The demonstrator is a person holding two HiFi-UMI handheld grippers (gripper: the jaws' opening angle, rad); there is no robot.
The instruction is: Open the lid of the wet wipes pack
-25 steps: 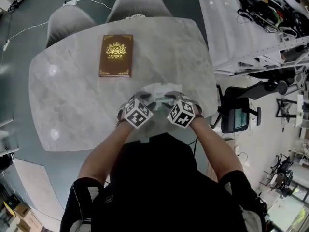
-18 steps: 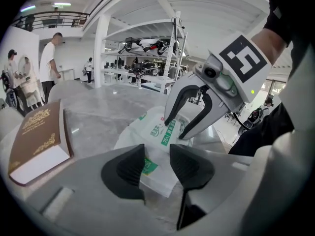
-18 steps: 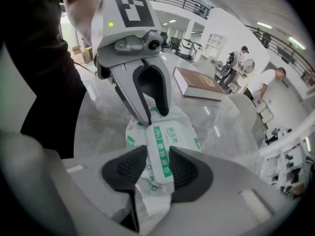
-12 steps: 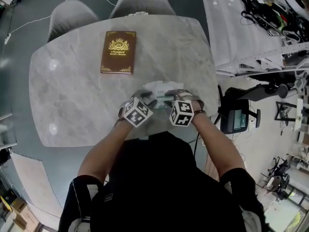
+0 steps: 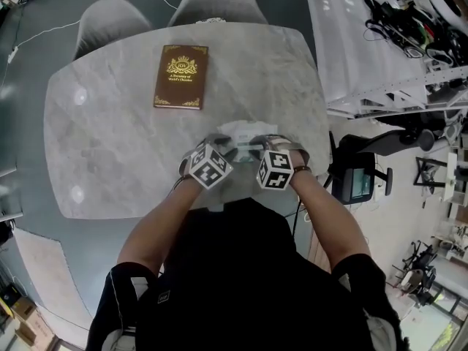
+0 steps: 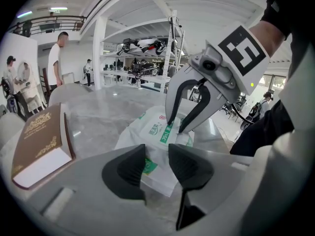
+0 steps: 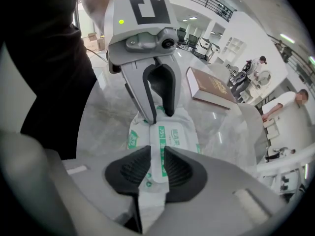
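**Both jaws over the wet wipes pack [image 5: 241,131]**
Your right gripper [image 7: 157,168] jaws have just been closing and stand narrowly apart, with the near end of the lid [image 7: 173,140] between them. Your left gripper [image 6: 157,163] jaws, also just closing, stand wider apart over a pack corner. The pack lies flat near the desk [image 5: 110,152] edge closest to you, with a brown book [image 5: 180,77] far left of it.

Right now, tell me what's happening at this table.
A person holds a gripper in each hand over a wet wipes pack lying on the marble table. The left gripper has its jaws apart over one end of the pack, having just closed a little. The right gripper points down at the lid; its jaws have just been closing around the lid's edge but are not visibly pressing on it. The lid lies flat, unopened. A brown book sits farther back, untouched.
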